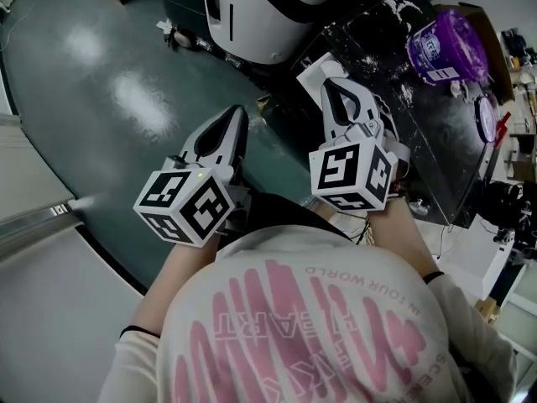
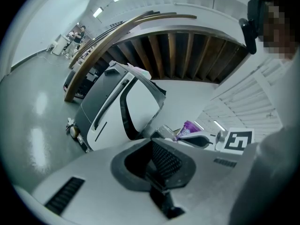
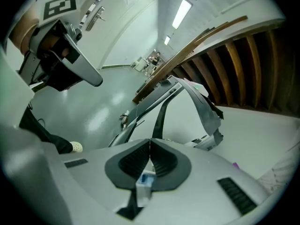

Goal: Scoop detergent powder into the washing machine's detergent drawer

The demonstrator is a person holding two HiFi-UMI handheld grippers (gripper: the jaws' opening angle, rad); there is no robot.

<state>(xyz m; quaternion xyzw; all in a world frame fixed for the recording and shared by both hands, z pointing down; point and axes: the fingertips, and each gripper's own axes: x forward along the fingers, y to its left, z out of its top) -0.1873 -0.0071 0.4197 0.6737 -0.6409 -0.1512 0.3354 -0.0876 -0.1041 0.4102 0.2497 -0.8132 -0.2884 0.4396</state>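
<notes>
Glossy green floor (image 1: 126,99) is seen beneath both grippers. The left gripper (image 1: 235,116) and right gripper (image 1: 333,84) are held with jaws pressed together, and no scoop is seen between them. The purple detergent tub (image 1: 445,49) is set on the black table (image 1: 403,141), well beyond the right fingertips. The washing machine (image 1: 268,15) stands ahead of both. Scooping is judged not yet begun.
</notes>
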